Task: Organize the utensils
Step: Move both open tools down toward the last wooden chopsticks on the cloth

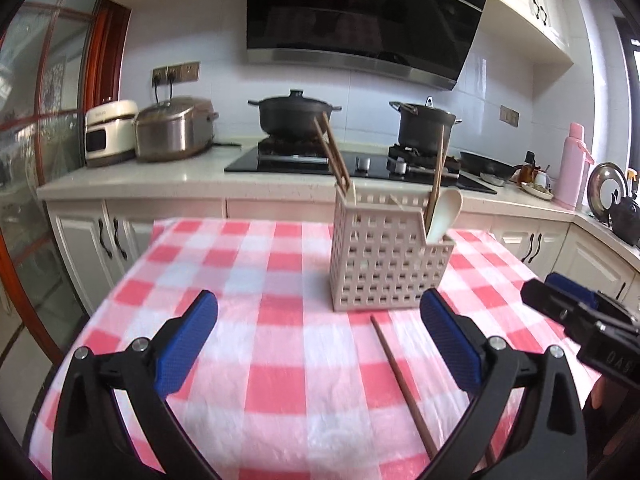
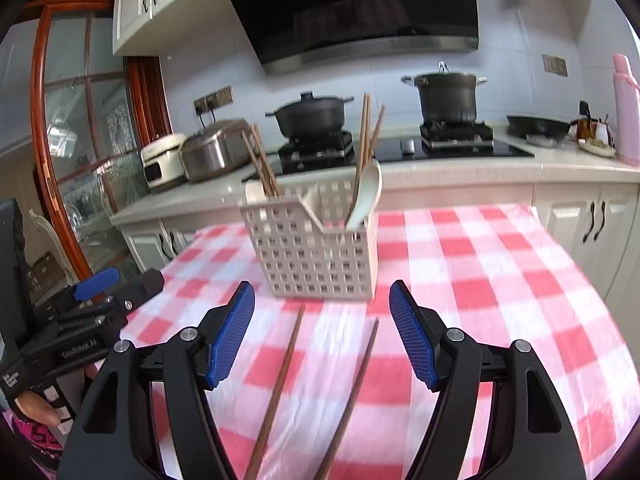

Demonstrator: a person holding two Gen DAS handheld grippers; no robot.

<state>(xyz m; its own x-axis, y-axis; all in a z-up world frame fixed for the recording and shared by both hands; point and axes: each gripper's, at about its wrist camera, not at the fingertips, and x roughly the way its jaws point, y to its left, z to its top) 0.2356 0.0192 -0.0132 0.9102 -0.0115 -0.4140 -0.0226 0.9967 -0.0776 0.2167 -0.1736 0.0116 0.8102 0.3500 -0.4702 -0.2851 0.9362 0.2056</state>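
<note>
A white perforated utensil basket (image 1: pixel 384 256) (image 2: pixel 316 252) stands on the pink checked tablecloth (image 1: pixel 260 360) (image 2: pixel 500 280). It holds several brown chopsticks (image 1: pixel 332 152) (image 2: pixel 366 136) and a white spoon (image 1: pixel 444 216) (image 2: pixel 366 196). Two loose brown chopsticks (image 2: pixel 280 392) (image 2: pixel 352 396) lie on the cloth in front of the basket; one shows in the left wrist view (image 1: pixel 400 380). My left gripper (image 1: pixel 320 344) is open and empty, left of that chopstick. My right gripper (image 2: pixel 322 332) is open and empty above the two chopsticks. Each gripper shows at the edge of the other's view.
Behind the table runs a counter with a stove (image 1: pixel 320 160), two black pots (image 1: pixel 296 114) (image 2: pixel 446 94), a steel cooker (image 1: pixel 174 128), a white appliance (image 1: pixel 110 132) and a pink bottle (image 1: pixel 572 164). A glass door (image 2: pixel 80 140) is at the left.
</note>
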